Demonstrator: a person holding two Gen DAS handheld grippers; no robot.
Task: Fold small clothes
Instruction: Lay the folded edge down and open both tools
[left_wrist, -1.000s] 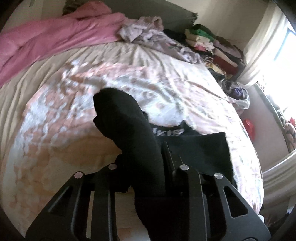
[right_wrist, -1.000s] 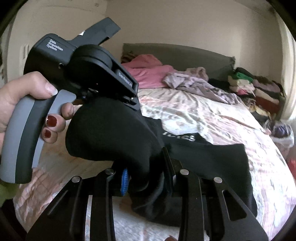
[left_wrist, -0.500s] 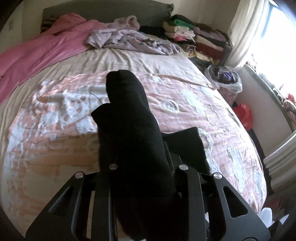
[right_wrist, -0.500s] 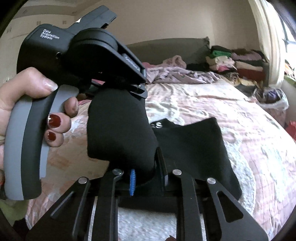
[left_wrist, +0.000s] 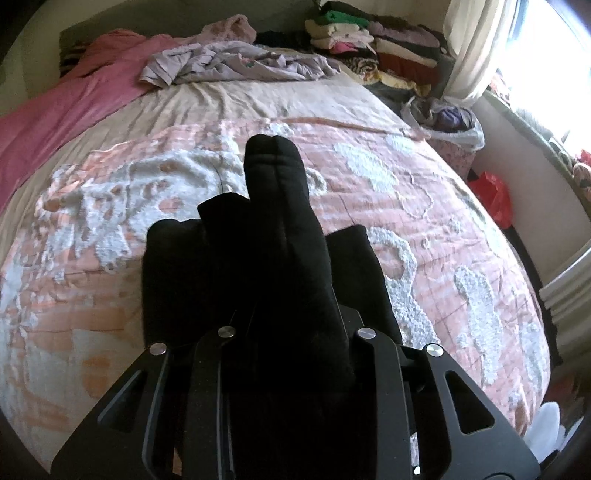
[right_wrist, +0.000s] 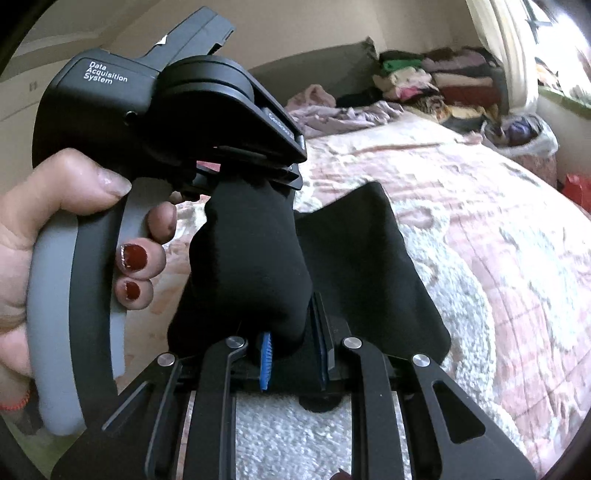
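Observation:
A small black garment (left_wrist: 236, 273) lies partly folded on the pink and white bedspread (left_wrist: 424, 229); it also shows in the right wrist view (right_wrist: 369, 266). My left gripper (left_wrist: 291, 332) is shut on a bunched fold of the black garment, which rises over its fingers and hides them. My right gripper (right_wrist: 295, 354) grips another fold of the same cloth (right_wrist: 251, 258) between its blue pads. The left gripper's body (right_wrist: 166, 110), held by a hand, is close at the upper left of the right wrist view.
A pink blanket (left_wrist: 55, 107) and a lilac garment (left_wrist: 229, 62) lie at the head of the bed. Stacked folded clothes (left_wrist: 380, 44) sit at the far right corner. A bag (left_wrist: 447, 122) and a red item (left_wrist: 495, 195) are beside the bed.
Both grippers have carried the held fold forward over the garment. The printed white lettering is now covered and the cloth lies more compact.

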